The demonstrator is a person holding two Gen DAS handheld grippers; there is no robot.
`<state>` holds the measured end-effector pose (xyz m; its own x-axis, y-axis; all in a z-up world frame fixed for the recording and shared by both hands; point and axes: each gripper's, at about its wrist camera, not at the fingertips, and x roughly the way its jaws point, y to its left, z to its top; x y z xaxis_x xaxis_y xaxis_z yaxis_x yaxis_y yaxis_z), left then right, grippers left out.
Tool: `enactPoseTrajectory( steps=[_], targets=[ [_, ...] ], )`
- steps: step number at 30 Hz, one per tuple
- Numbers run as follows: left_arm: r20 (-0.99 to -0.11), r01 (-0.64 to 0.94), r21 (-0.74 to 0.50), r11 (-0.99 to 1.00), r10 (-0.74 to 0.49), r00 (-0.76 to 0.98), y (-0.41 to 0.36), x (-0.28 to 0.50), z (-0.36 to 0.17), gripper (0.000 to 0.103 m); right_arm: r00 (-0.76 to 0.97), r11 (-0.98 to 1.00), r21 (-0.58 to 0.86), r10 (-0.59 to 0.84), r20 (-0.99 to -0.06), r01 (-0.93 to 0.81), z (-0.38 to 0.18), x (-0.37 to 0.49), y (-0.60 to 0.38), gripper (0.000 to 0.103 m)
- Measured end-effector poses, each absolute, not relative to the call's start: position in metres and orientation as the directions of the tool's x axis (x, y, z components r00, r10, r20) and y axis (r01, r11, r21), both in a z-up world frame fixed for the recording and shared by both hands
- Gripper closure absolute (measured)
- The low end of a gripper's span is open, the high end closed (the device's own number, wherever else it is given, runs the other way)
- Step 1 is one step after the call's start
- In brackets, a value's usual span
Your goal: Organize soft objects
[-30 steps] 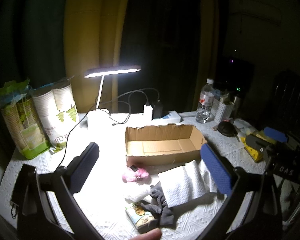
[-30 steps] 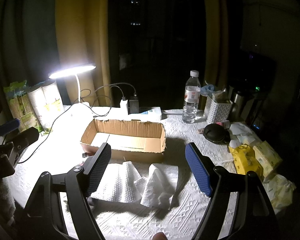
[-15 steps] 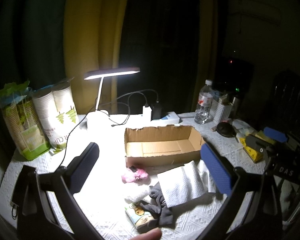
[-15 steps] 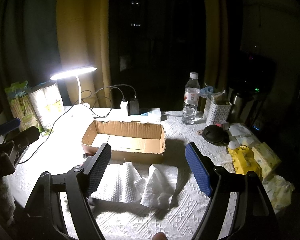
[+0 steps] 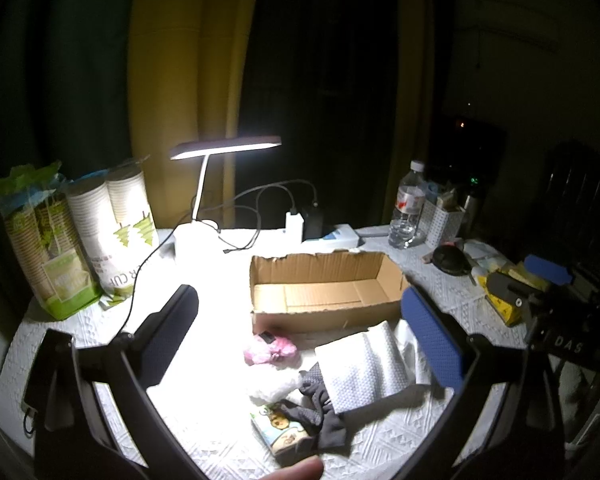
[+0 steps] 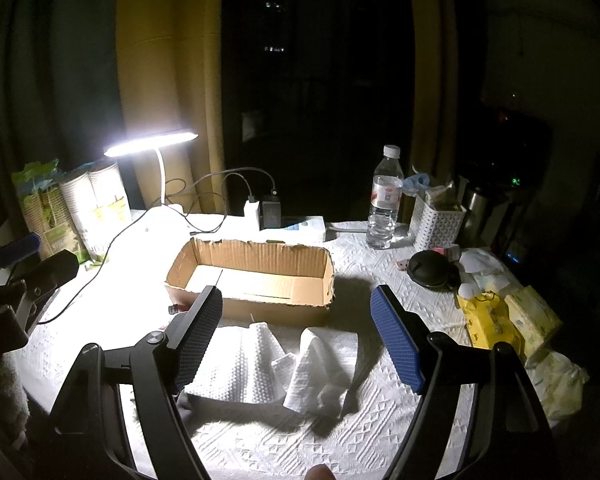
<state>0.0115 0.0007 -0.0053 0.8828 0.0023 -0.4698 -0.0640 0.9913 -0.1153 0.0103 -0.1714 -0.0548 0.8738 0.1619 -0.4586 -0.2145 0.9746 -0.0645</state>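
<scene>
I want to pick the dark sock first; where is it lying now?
In the left wrist view, the dark sock lies low in the middle, partly under the white towel and touching the small printed packet.

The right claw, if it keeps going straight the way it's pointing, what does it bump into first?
Probably the crumpled white paper towels lying right between the open right claw fingers. The empty cardboard box sits just behind them. Depth is hard to judge through this fisheye view.
</scene>
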Motion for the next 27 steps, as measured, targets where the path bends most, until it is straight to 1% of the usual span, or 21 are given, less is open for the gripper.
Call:
enactPoseTrajectory(
  steps=[27],
  targets=[
    [-0.48, -0.061, -0.123, 0.99, -0.005, 0.877, 0.0002, 0.0143, -0.004, 0.001, 0.867, 0.974, -0.063, 0.163, -0.471, -0.217, -0.0571, 0.0145, -0.1691, 0.023]
  ],
)
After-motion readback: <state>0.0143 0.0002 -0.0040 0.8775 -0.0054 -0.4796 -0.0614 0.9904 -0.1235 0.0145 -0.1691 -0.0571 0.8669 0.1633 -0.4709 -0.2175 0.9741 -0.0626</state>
